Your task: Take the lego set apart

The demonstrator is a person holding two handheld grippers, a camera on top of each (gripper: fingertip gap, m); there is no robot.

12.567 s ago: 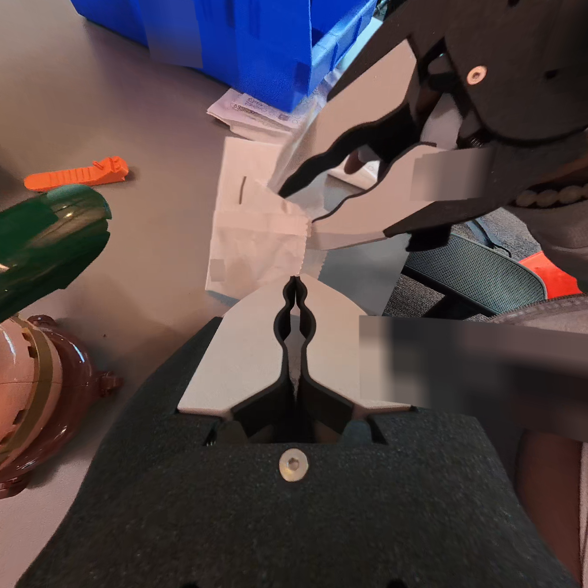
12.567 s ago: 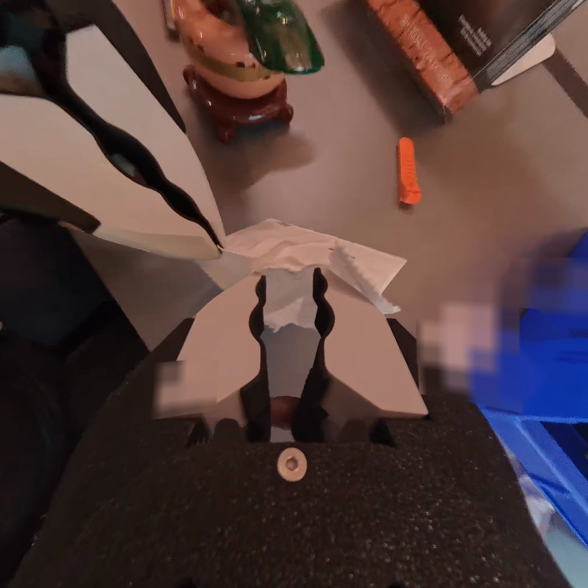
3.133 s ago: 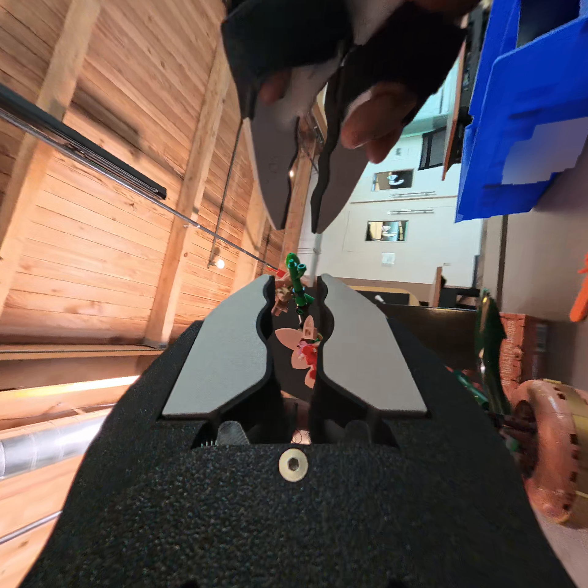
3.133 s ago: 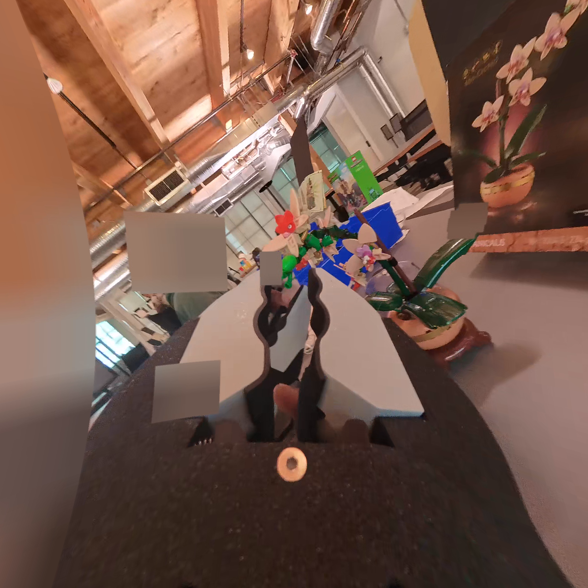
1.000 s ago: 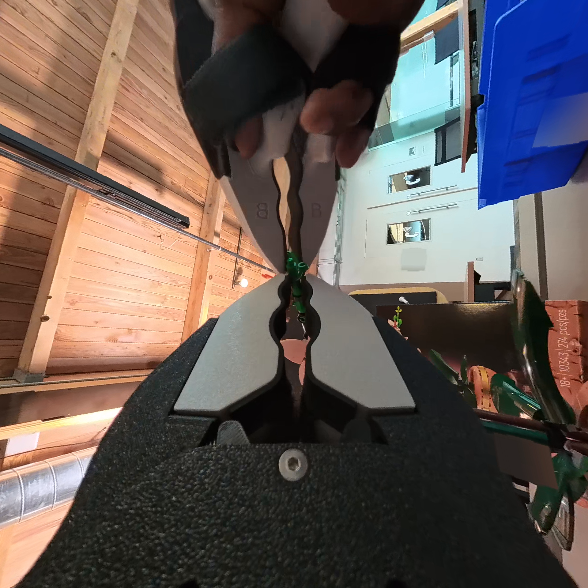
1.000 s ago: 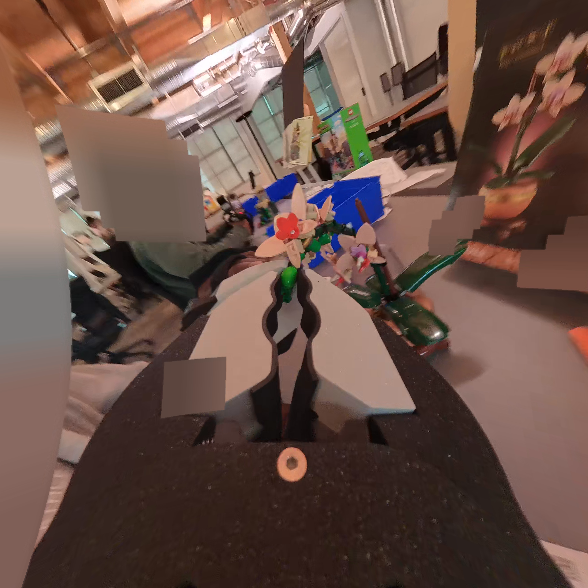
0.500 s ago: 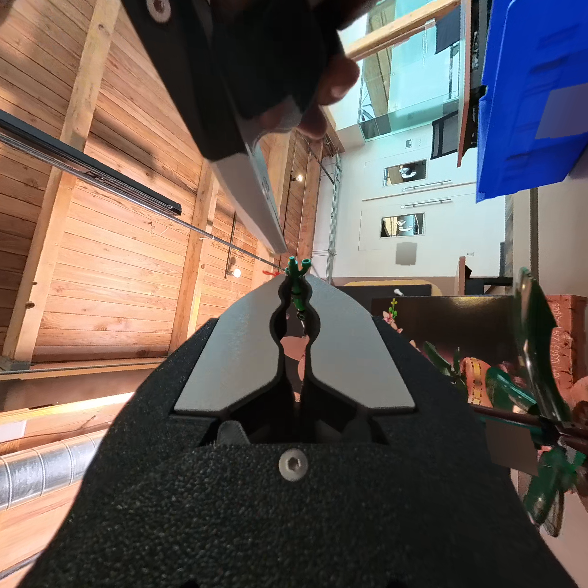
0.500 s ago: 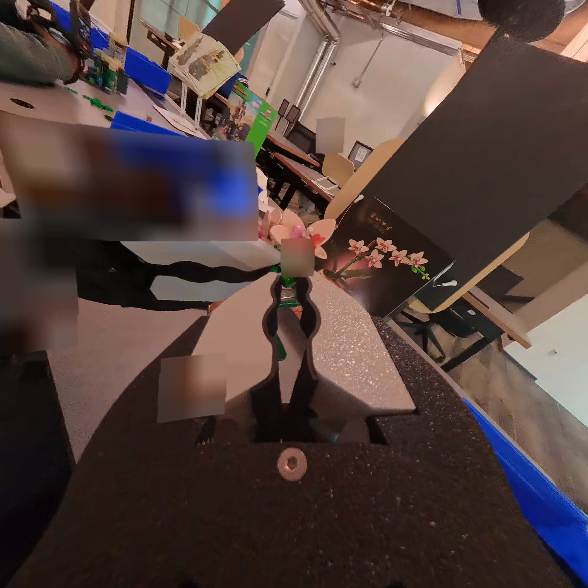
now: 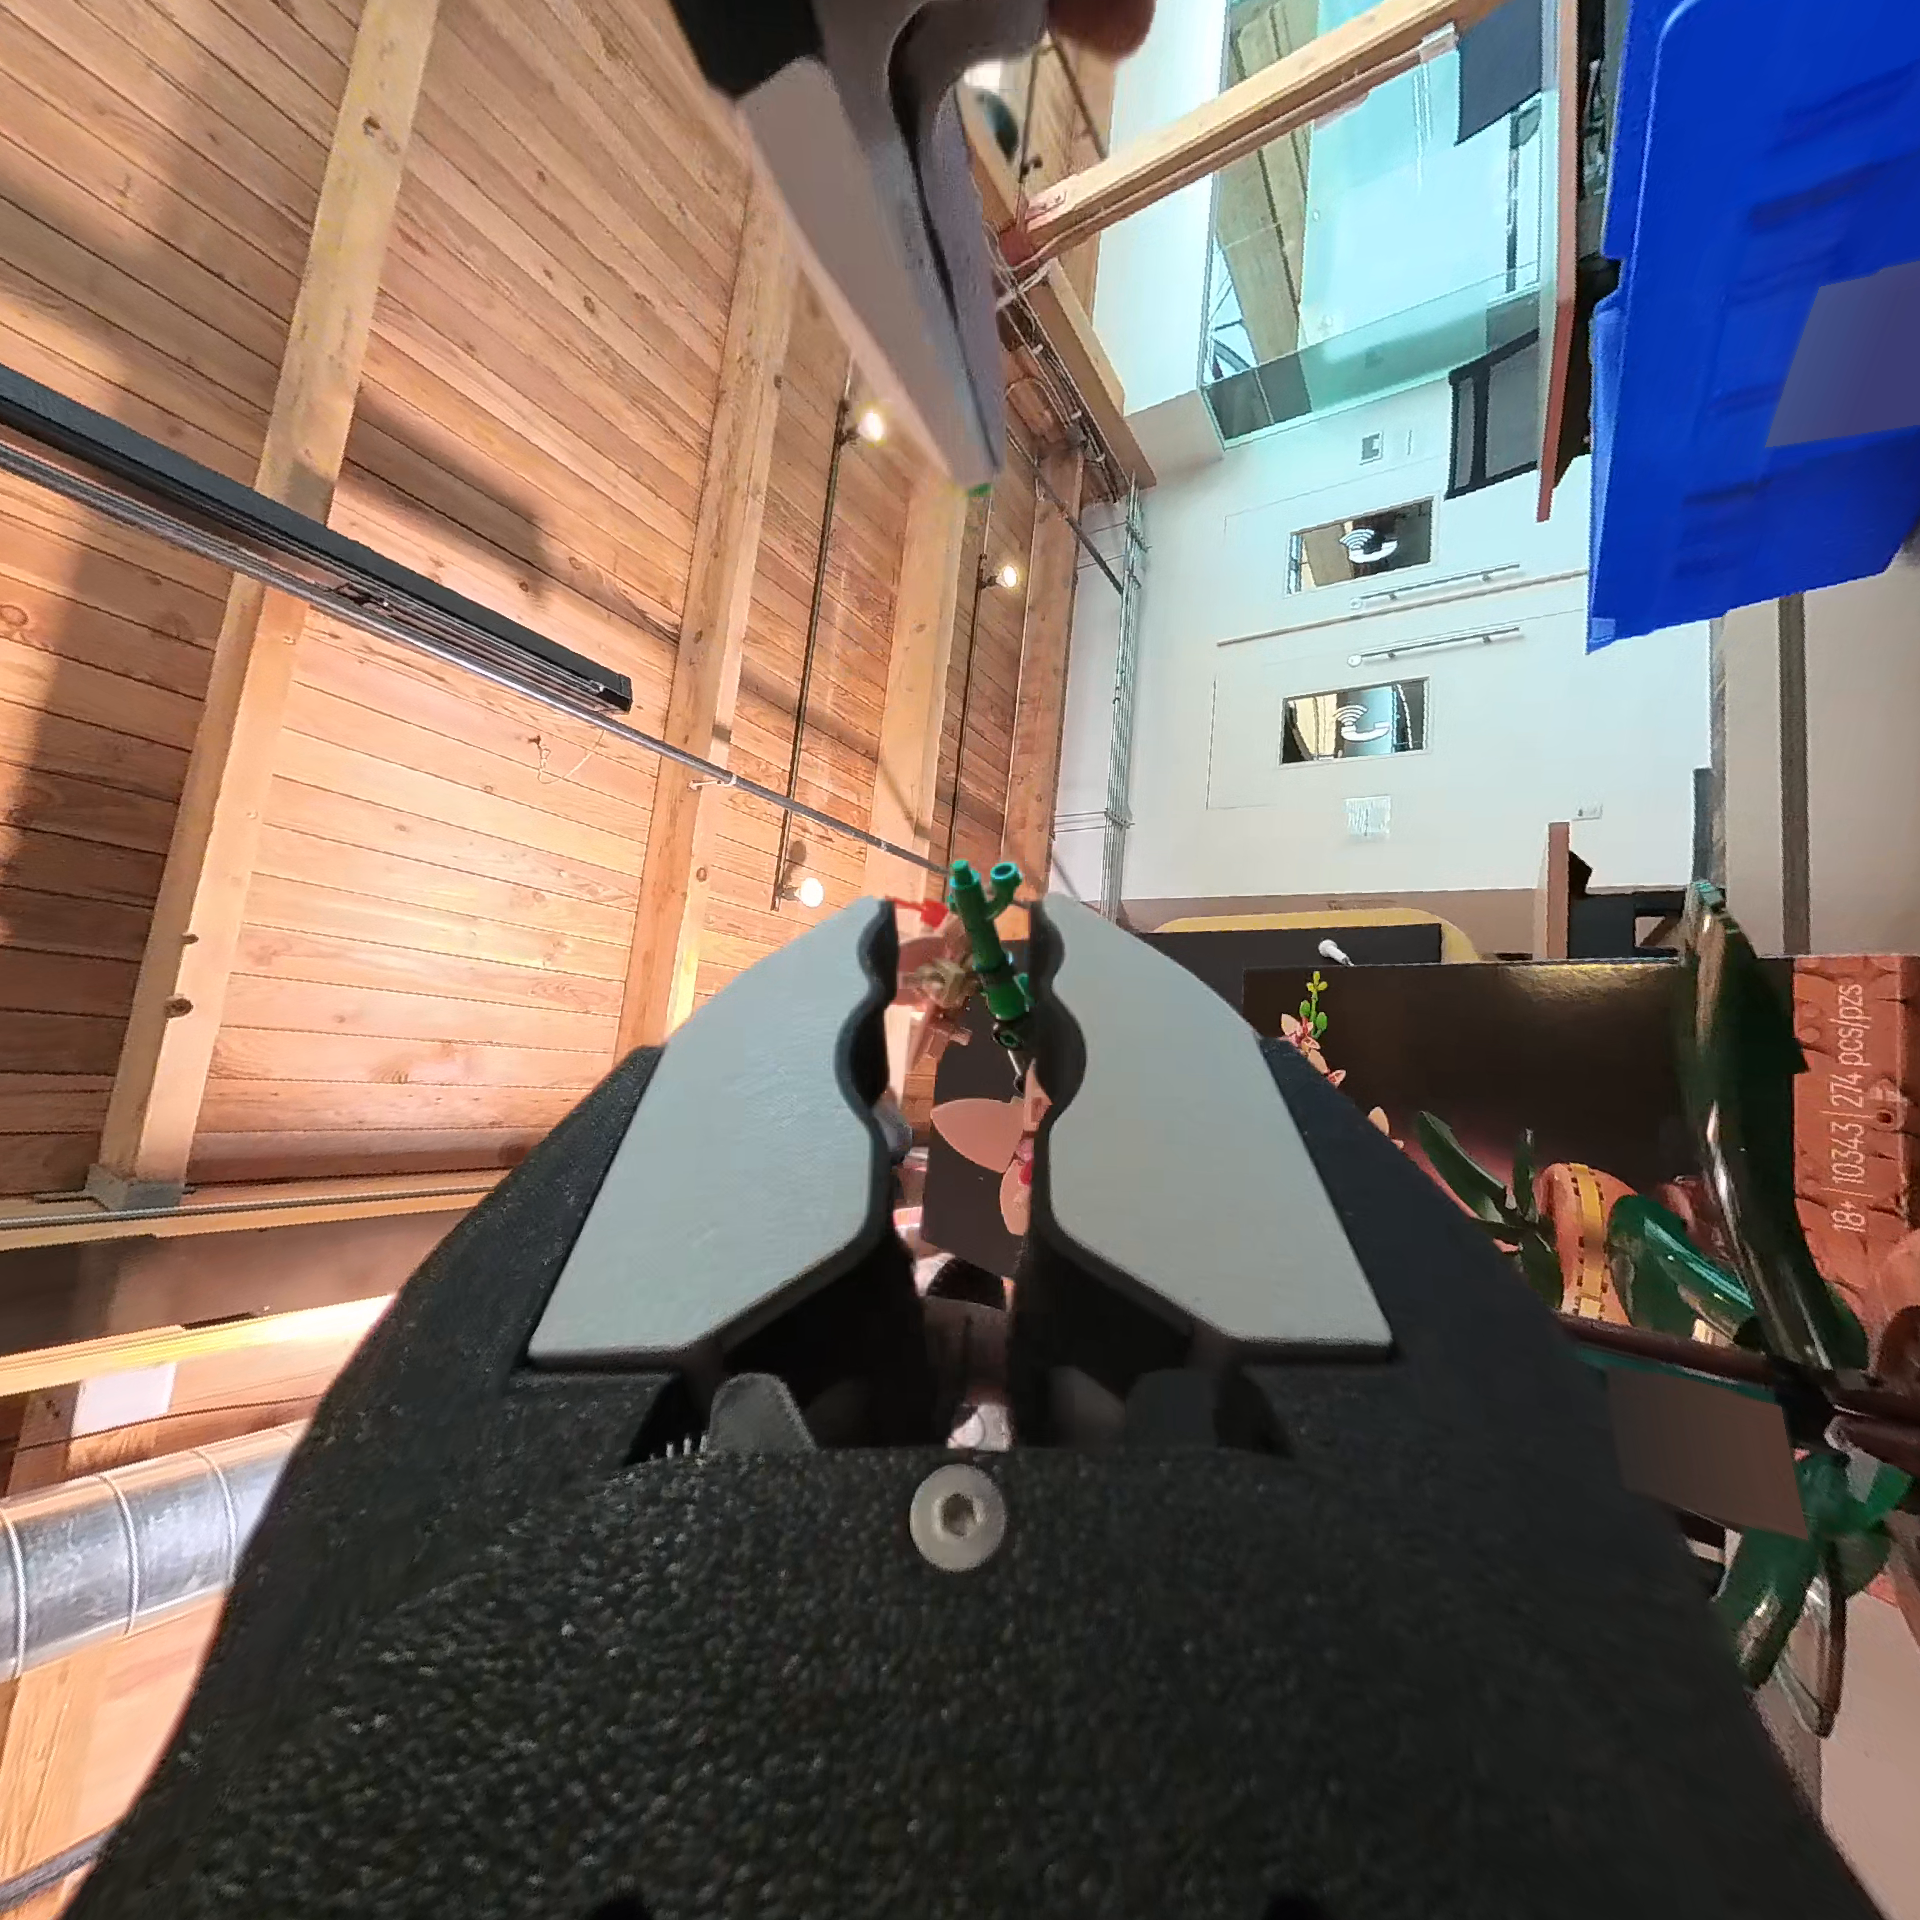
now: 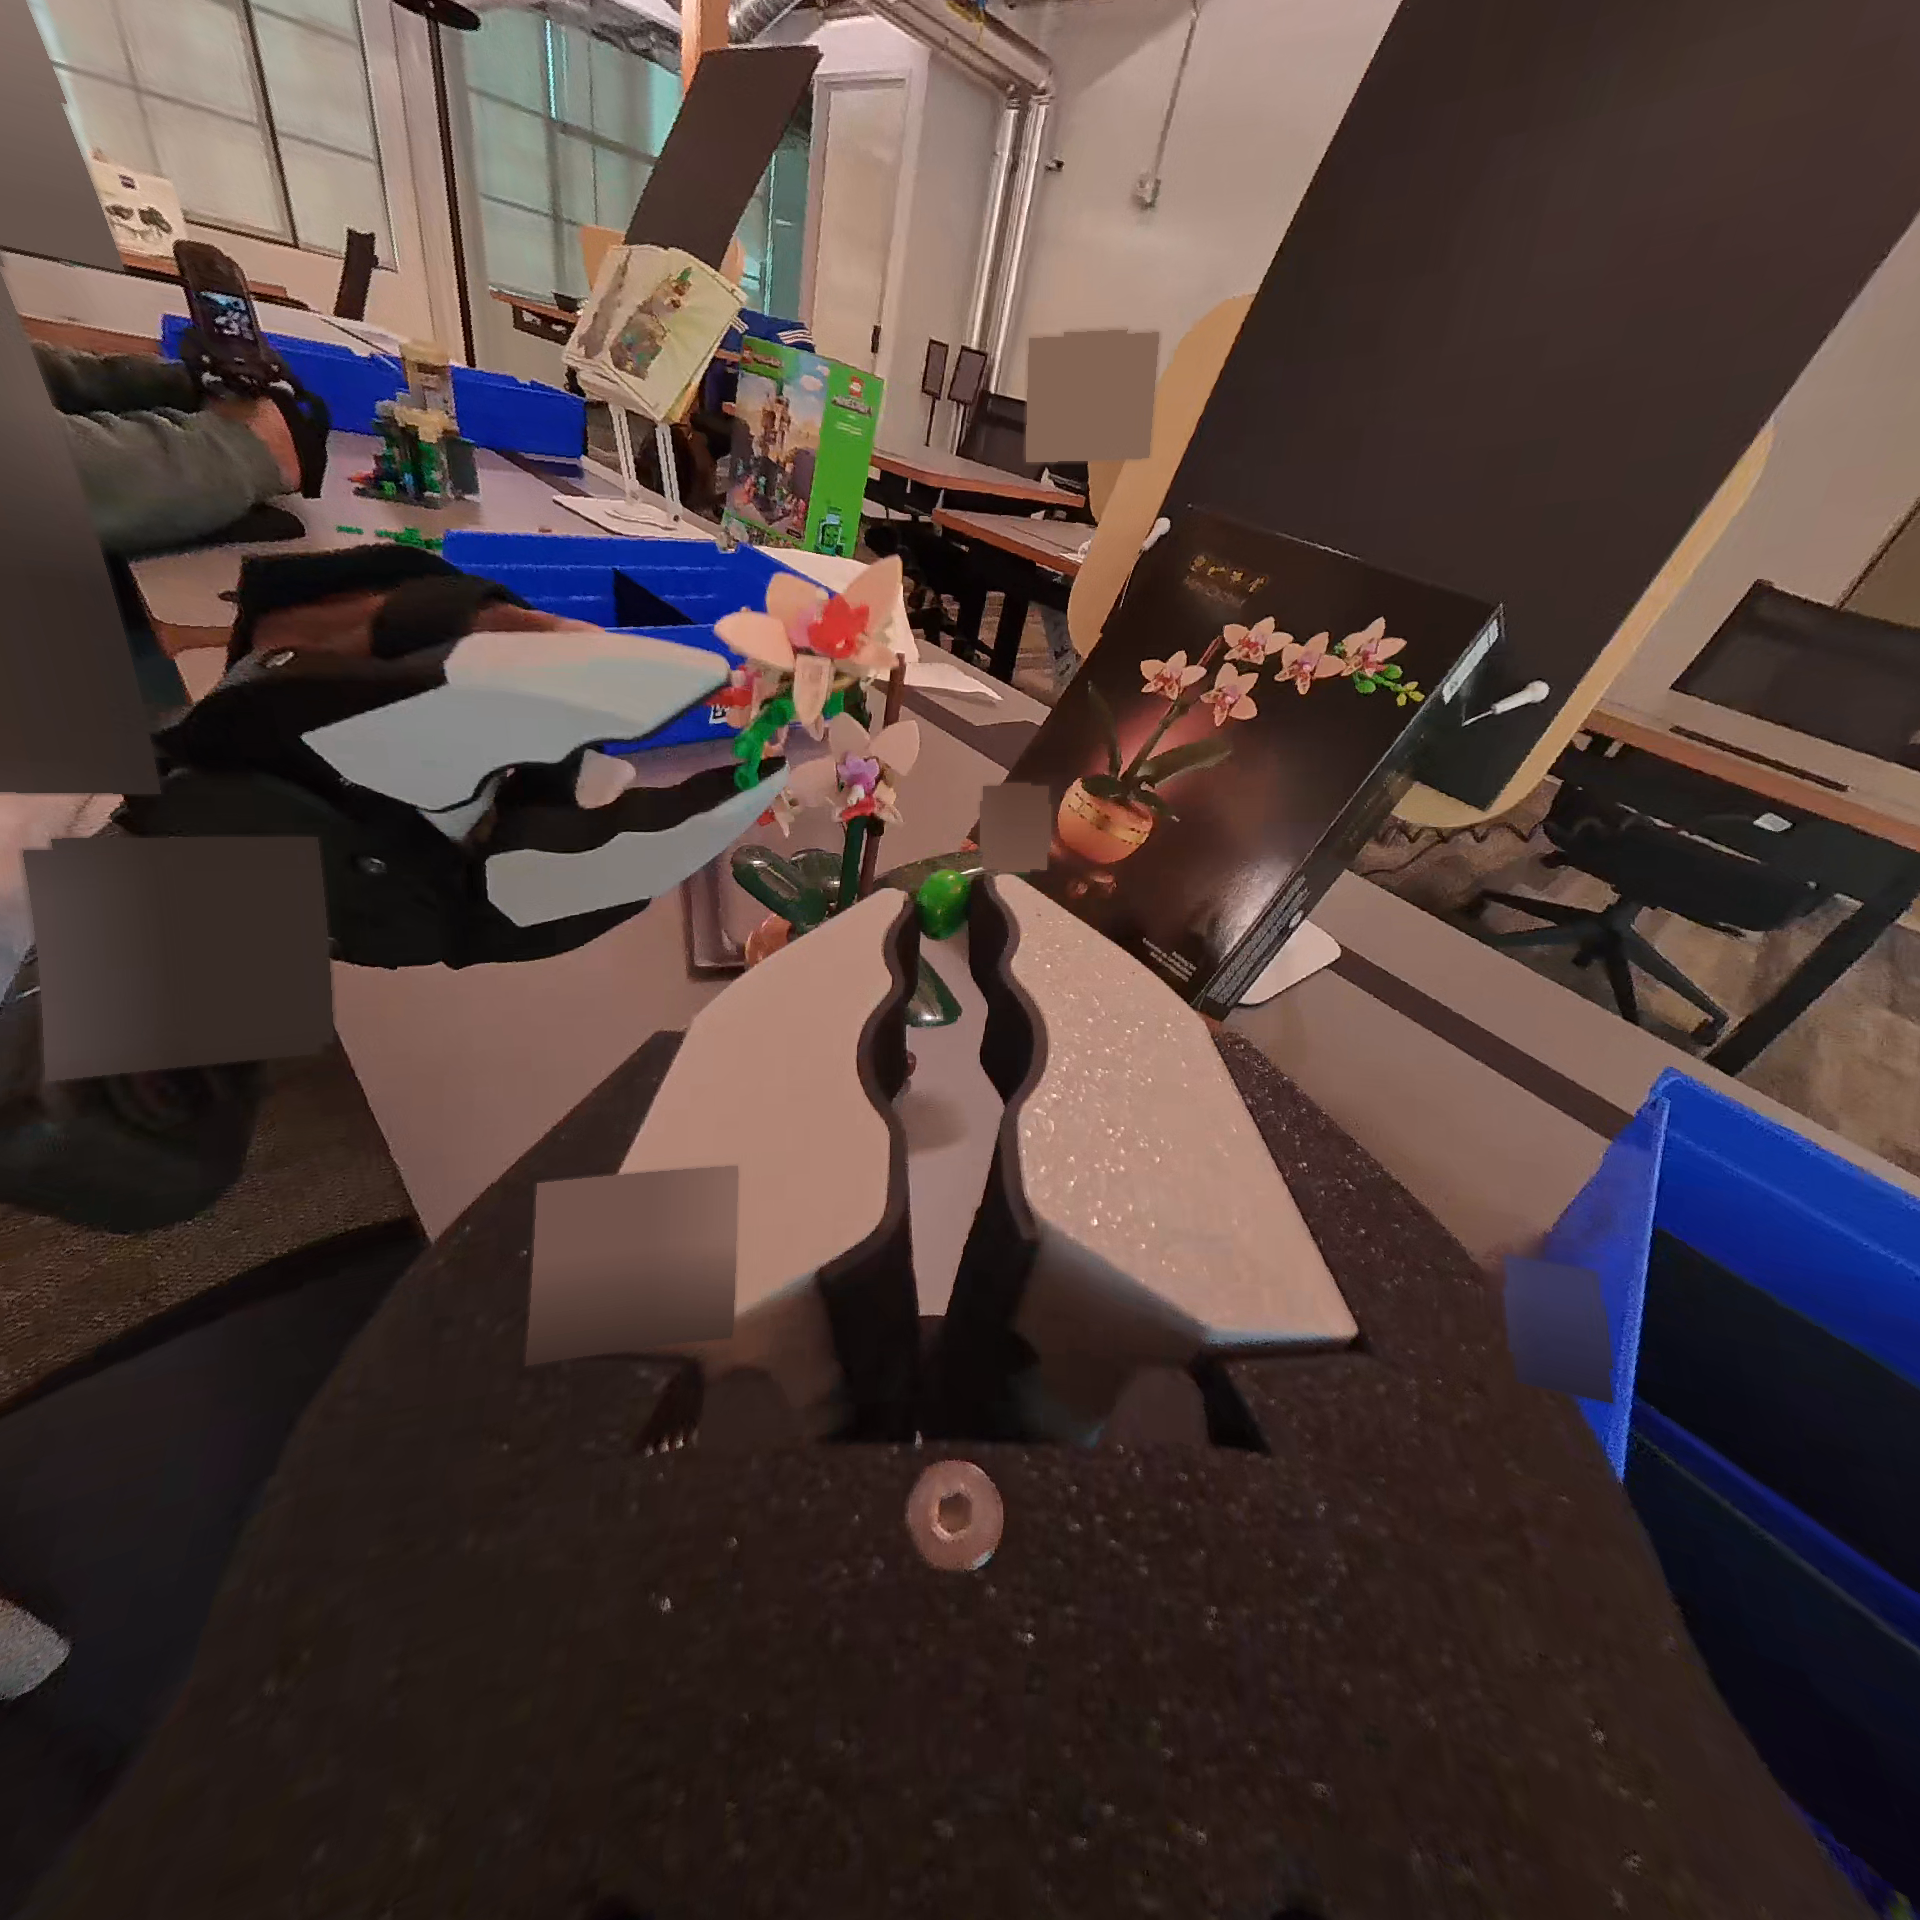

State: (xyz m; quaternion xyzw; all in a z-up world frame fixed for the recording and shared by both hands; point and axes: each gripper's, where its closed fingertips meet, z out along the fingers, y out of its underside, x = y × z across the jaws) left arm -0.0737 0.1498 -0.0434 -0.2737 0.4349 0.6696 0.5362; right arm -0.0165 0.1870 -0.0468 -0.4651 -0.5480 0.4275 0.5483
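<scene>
The lego orchid [image 10: 862, 769] stands on the grey table with dark green leaves at its foot [image 9: 1745, 1143]. My left gripper [image 9: 961, 914] is open. A thin green stem piece [image 9: 985, 951] of the flower branch stands between its fingers, leaning on the right one. In the right wrist view the left gripper [image 10: 753, 738] shows at the left, jaws apart around that branch under a pink flower [image 10: 821, 634]. My right gripper [image 10: 945, 888] is shut on a small bright green piece [image 10: 940, 906], held apart from the orchid. It shows at the top of the left wrist view [image 9: 977, 478].
The dark orchid box [image 10: 1278, 769] stands upright behind the plant. A blue bin [image 10: 1766, 1299] is at my right, another [image 10: 623, 582] behind the left gripper. A person's arm [image 10: 156, 447] works on another lego model at the far table. My hands' fingertips stand some 7 cm from each other.
The right gripper has pulled away from the left gripper's tips with the small green piece. The left gripper's fingers have parted around the stem.
</scene>
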